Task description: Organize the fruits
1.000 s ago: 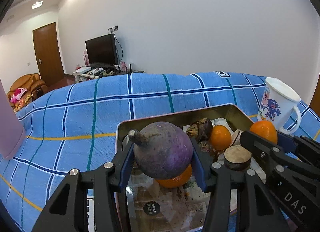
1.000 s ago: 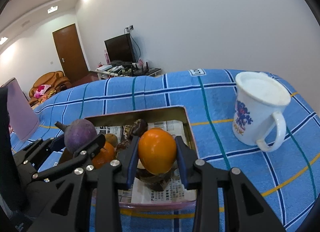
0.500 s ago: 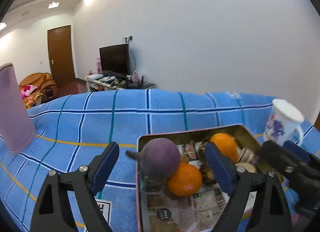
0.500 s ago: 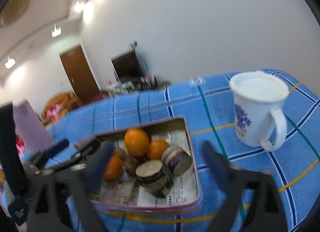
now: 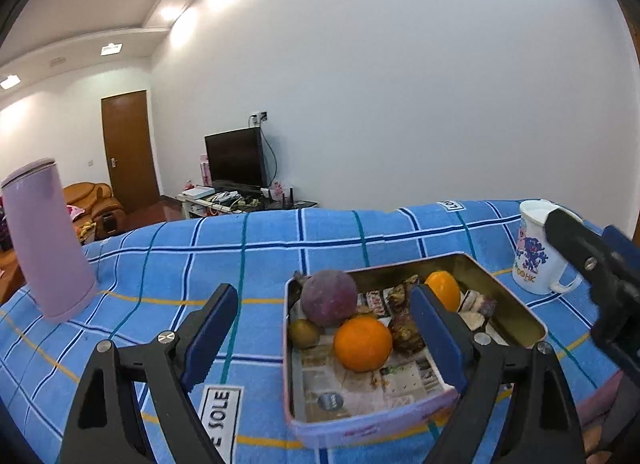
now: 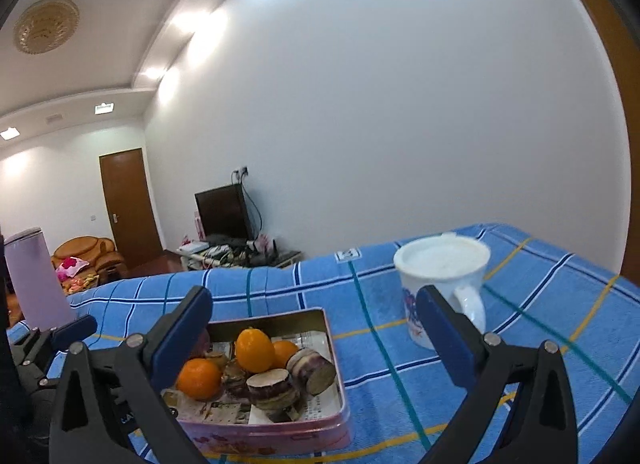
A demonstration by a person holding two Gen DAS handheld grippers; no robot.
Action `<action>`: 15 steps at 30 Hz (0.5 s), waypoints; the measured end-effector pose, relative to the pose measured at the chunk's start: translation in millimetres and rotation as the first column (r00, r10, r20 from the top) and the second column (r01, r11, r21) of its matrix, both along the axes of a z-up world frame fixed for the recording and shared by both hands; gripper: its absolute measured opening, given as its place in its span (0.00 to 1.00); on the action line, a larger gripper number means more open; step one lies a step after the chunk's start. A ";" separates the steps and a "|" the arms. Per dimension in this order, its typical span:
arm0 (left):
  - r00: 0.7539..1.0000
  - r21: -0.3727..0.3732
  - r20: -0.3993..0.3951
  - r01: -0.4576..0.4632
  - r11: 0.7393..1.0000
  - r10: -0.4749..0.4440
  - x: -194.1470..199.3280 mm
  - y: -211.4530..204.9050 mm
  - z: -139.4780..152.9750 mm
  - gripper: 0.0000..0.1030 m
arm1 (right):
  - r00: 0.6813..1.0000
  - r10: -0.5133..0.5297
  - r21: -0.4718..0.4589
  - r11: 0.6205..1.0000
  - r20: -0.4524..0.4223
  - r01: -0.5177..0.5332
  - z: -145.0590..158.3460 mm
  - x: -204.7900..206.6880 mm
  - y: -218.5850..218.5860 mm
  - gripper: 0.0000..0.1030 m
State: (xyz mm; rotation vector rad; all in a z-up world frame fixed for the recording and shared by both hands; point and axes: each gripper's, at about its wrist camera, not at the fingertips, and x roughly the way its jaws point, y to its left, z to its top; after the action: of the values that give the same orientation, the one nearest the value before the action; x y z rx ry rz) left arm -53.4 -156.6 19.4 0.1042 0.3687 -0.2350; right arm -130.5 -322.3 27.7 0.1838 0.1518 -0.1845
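Domestic living room: black flat-screen television [image 5: 236, 157] on a low stand, brown wooden door [image 5: 129, 149], orange upholstered sofa [image 5: 94, 199], white walls.

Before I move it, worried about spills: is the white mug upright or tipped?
Upright: the white mug stands on its base on the blue cloth, rim level on top, handle at its side. Its contents cannot be told.
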 end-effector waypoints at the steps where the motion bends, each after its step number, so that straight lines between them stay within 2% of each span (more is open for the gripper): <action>1: 1.000 -0.004 -0.002 -0.002 1.000 0.002 -2.2 2.5 -0.8 0.86 | 1.000 -0.005 -0.010 1.000 0.012 0.005 1.2 -4.6 1.9 1.00; 7: 1.000 -0.016 0.024 -0.004 1.000 0.005 -23.5 16.5 -0.8 0.86 | 0.999 0.000 -0.052 0.999 0.042 0.002 4.7 -34.8 15.3 1.00; 11: 0.999 -0.014 0.035 0.004 1.000 -0.003 -36.9 21.6 -2.1 0.87 | 0.993 -0.034 -0.060 0.997 0.113 0.041 7.4 -65.1 23.0 1.00; 15: 0.997 -0.010 0.078 -0.004 1.000 0.005 -54.1 26.6 -0.7 0.87 | 0.982 -0.080 -0.032 0.996 0.172 0.087 9.2 -82.7 21.4 1.00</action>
State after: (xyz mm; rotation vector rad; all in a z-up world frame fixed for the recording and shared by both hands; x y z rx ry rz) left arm -107.5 -130.0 18.7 0.1026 0.2899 -0.2274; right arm -213.3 -301.0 36.9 0.1656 -0.0299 -0.2542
